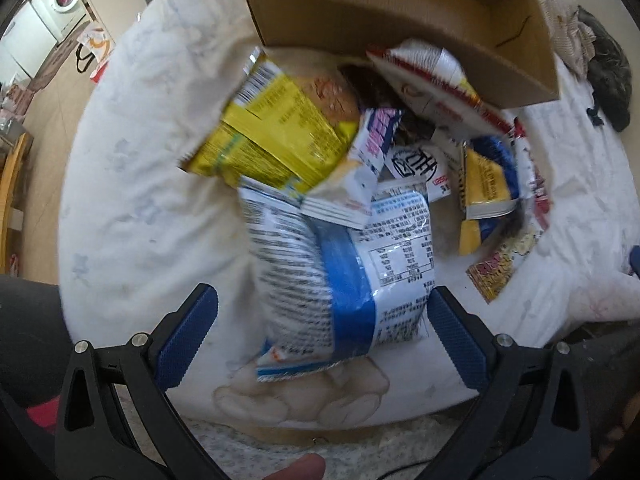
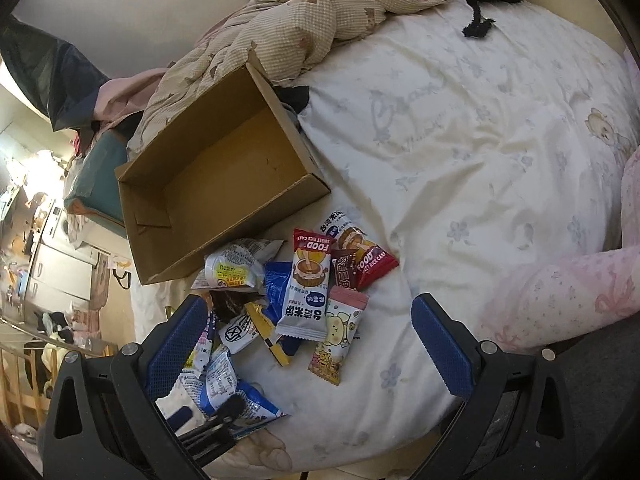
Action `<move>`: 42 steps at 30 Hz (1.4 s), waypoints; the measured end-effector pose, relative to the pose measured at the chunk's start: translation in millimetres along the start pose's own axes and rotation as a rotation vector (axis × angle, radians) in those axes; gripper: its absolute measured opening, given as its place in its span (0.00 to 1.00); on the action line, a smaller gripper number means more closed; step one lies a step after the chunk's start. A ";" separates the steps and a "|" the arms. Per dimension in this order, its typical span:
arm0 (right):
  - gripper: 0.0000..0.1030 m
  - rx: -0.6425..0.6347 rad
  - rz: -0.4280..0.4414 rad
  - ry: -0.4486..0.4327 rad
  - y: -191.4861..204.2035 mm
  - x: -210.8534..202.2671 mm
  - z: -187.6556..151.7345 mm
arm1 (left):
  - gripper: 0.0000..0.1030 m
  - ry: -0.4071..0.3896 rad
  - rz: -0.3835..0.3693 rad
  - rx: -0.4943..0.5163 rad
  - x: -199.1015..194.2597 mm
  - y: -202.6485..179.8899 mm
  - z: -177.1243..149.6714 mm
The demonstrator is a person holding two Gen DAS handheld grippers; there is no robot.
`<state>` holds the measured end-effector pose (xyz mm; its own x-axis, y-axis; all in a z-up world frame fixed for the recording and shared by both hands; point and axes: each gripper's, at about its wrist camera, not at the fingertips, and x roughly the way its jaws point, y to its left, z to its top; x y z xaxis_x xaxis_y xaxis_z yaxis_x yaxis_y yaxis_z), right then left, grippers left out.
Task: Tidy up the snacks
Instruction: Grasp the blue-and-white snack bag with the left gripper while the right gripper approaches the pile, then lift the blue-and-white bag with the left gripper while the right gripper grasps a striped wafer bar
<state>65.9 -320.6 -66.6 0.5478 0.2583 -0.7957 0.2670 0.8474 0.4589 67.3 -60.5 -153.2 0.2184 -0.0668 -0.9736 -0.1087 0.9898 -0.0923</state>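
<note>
Left wrist view: a heap of snack packets lies on a bed, led by a large white-and-blue bag [image 1: 340, 276] printed with dense text, a yellow packet [image 1: 276, 132] above it, and smaller white, red and yellow wrappers to the right. An open cardboard box [image 1: 404, 20], empty as far as shows, stands just beyond the heap. The bed sheet [image 1: 140, 168] is cream with pale flowers; a washing machine [image 1: 60, 0] shows far left. The left tool [image 1: 322, 340] is spread wide and grips nothing, the white-and-blue bag's lower end lying between its fingers.

Right wrist view: the same box [image 2: 224, 176] sits beside a checked quilt [image 2: 304, 20]. The packets spread in front of it, among them a white rice-cake packet [image 2: 306, 292] and a pink bear wrapper [image 2: 336, 340]. The right tool [image 2: 308, 344] hangs wide open over them, empty.
</note>
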 end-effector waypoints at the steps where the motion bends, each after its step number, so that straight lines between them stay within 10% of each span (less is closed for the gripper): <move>1: 1.00 0.002 0.003 0.001 -0.5 -0.4 0.4 | 1.00 0.003 0.011 0.001 4.0 -2.4 -0.9; 10: 1.00 0.030 0.008 0.011 -5.2 2.2 1.7 | 0.57 0.042 -0.061 0.024 11.7 -9.9 -9.5; 19: 1.00 0.027 0.000 0.015 -4.9 2.7 2.0 | 0.57 0.098 -0.147 0.087 -61.8 7.6 -9.8; 29: 1.00 -0.021 -0.046 0.097 2.2 20.3 -0.7 | 0.57 -0.041 -0.063 0.138 -95.9 50.3 35.0; 33: 0.67 -0.128 -0.154 0.262 13.3 61.5 -16.9 | 0.57 -0.047 -0.065 0.133 -86.2 52.1 56.8; 42: 0.61 -0.062 -0.223 0.370 1.8 118.0 -26.4 | 0.57 -0.019 -0.092 0.074 -59.5 62.9 61.3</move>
<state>110.2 -276.3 -170.1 0.1578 0.2051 -0.9659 0.2920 0.9248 0.2441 107.0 13.4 -88.3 0.2426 -0.1557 -0.9576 -0.0155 0.9863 -0.1643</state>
